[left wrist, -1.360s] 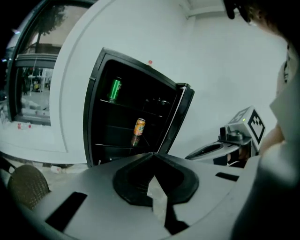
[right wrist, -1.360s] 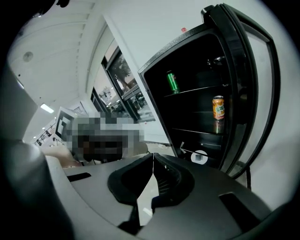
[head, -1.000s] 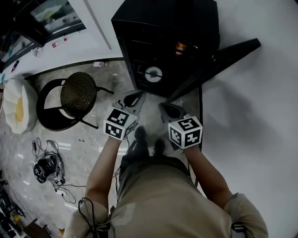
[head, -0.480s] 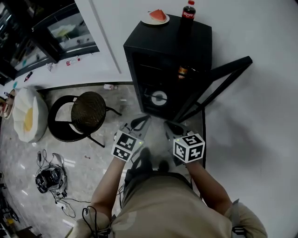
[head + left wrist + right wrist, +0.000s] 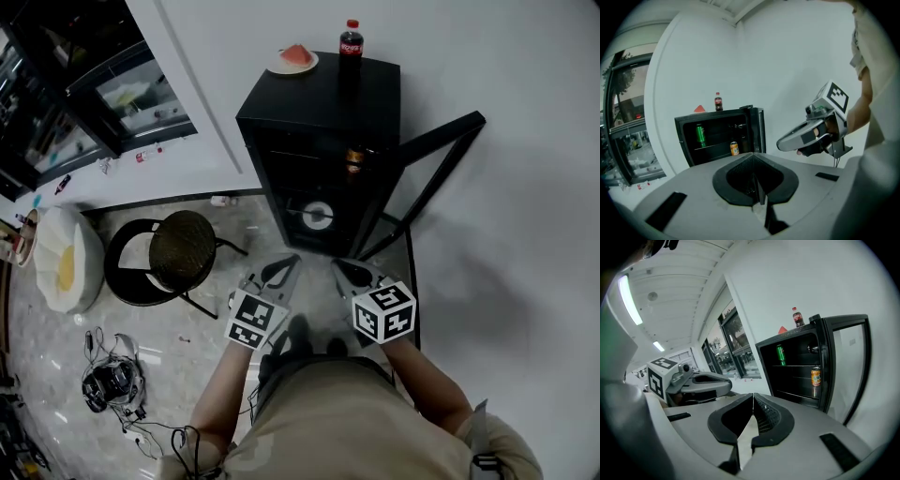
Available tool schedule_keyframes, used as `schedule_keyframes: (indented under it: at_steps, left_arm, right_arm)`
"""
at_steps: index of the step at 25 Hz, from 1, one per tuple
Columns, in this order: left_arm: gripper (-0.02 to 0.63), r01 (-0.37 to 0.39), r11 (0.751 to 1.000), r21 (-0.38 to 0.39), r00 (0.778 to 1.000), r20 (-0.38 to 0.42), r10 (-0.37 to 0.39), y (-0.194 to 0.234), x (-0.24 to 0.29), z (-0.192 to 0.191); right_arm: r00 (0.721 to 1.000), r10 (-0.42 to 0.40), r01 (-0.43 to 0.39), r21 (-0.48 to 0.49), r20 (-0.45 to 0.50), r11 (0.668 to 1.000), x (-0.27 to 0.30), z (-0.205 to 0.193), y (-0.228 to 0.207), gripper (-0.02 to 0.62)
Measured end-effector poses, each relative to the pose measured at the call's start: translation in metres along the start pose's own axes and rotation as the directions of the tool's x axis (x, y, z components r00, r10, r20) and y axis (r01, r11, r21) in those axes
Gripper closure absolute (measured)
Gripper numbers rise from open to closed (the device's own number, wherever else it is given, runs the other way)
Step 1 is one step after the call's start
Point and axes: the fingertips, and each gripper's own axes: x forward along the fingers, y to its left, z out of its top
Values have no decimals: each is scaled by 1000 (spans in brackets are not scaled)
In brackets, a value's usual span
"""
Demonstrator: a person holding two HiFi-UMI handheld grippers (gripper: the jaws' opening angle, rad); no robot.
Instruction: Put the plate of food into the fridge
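Observation:
A white plate with a red watermelon slice (image 5: 293,61) sits on top of the black mini fridge (image 5: 314,108), beside a cola bottle (image 5: 350,39). The fridge door (image 5: 433,164) stands open to the right. Inside are a green can (image 5: 700,133) and an orange can (image 5: 734,148). My left gripper (image 5: 285,266) and right gripper (image 5: 341,270) hang side by side in front of the fridge, well short of it. Both are shut and hold nothing. The plate (image 5: 783,329) also shows in the right gripper view, above the open fridge (image 5: 806,366).
A round black chair (image 5: 173,253) stands left of the fridge. Further left a white and yellow cushion (image 5: 64,267) lies on the floor. Cables and a small device (image 5: 111,382) lie at the lower left. A white wall runs behind and to the right.
Both grippers have risen a little and stay side by side. The head view has tilted up, so the fridge top with the plate and bottle now shows.

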Motion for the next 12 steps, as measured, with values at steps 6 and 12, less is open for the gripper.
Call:
schedule_keyframes:
  at_steps: [6,12]
  left_arm:
    - [595,6,1000,22,999,36,-7,-22,-5,27]
    - [597,-3,1000,14,998,69,2,-33,-19,49]
  right_arm:
    - [999,18,-17,-28,30,999,-28,10,6,573]
    - [996,63,-62,-22,63,998,-46,23,13,572]
